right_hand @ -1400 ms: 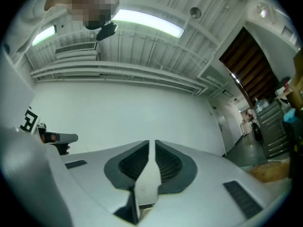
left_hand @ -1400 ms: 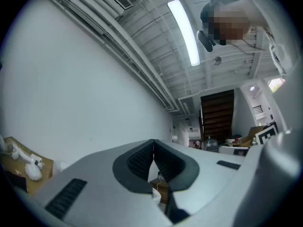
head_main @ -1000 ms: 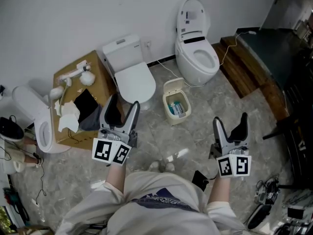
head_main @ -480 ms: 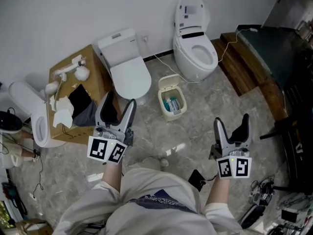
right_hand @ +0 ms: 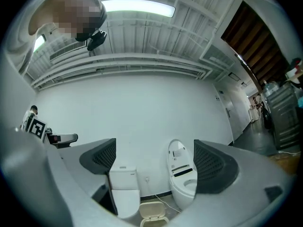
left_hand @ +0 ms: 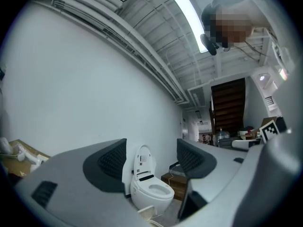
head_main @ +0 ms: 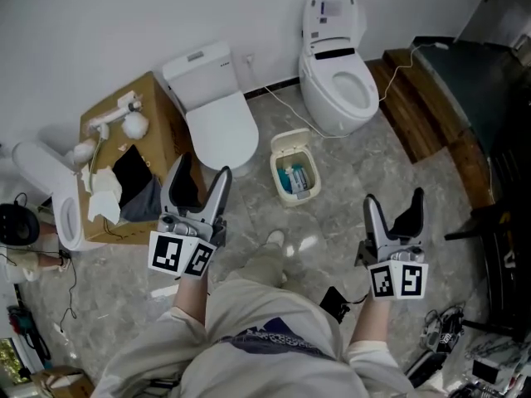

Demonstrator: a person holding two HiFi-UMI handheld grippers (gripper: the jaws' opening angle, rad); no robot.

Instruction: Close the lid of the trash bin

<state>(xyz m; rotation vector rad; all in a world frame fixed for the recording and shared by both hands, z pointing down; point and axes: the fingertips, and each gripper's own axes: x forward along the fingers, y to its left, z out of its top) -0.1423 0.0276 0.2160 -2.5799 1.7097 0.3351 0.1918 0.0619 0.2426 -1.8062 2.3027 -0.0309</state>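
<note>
A small cream trash bin [head_main: 294,172] stands on the tiled floor between two toilets. Its lid is tipped up at the back, and blue and white rubbish shows inside. My left gripper [head_main: 205,174] is held open, in the head view left of the bin and well above the floor. My right gripper [head_main: 393,202] is open too, in that view off to the bin's lower right. The left gripper view has the left gripper [left_hand: 151,157] with nothing between its pads. In the right gripper view the bin [right_hand: 152,216] lies low between the open jaws of the right gripper [right_hand: 154,162].
A closed white toilet [head_main: 217,127] and an open-lidded toilet [head_main: 336,85] stand against the wall. At left a cardboard box [head_main: 158,106] holds loose items beside another toilet [head_main: 62,210]. A wooden platform [head_main: 419,106] and dark furniture are at right. The person's foot [head_main: 274,240] is forward.
The person's leg and foot have swung forward toward the bin. Both grippers stay open at about the same place in view.
</note>
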